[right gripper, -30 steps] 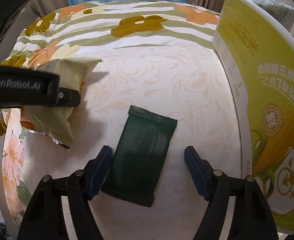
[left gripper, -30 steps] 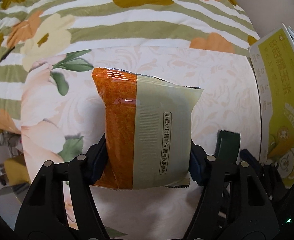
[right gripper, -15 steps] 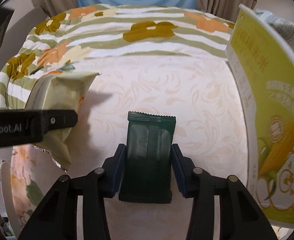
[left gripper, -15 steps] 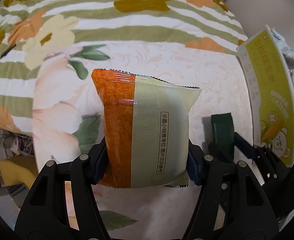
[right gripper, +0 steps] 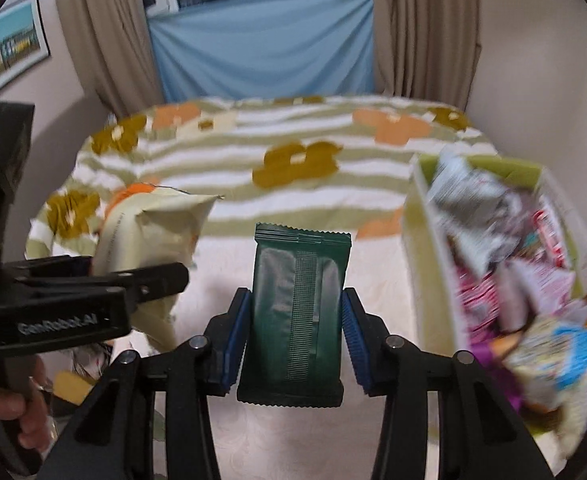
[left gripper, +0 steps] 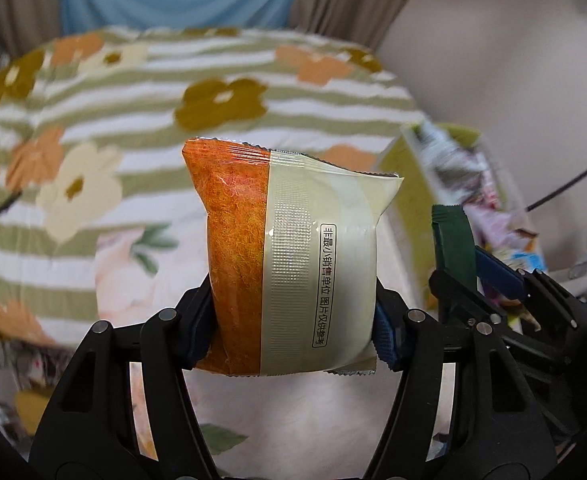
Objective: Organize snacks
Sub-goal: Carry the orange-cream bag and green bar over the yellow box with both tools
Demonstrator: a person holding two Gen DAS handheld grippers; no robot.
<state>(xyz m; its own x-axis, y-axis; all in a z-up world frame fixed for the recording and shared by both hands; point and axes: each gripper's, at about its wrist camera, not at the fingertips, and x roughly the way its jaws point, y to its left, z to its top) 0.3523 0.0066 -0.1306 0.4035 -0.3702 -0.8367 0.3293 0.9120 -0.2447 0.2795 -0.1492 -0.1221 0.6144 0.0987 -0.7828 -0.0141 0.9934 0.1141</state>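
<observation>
Snacks: two packets in hand, both lifted clear of the pale patterned cloth point(right gripper: 293, 432).
Left gripper point(left gripper: 293, 320): clamped on the orange-and-cream packet point(left gripper: 289, 256), pads on its lower side edges, top standing free above the jaws.
Right gripper point(right gripper: 295, 344): jaws have just closed; blue pads point(right gripper: 235, 344) press both long edges of the dark green packet point(right gripper: 299, 308), which stands upright between them.
Box point(right gripper: 425, 240): yellow-green carton to the right, open top, already crowded with mixed wrappers; blurred in both views.
Bed: striped floral cover point(right gripper: 293, 160) behind the cloth, clear of both packets.
Step in hand (judged): carry both packets over to the box.
Advice: keep both grips firm; the cream packet is puffy and held low, so it may swing or slip if tilted fast.
Advice: bring the right packet across first, since it sits nearer the box, and clear the near wall before lowering.
Advice: release over a gap among the wrappers, not on the rim.
Risk: the two grippers ride just beside each other; keep them apart.
</observation>
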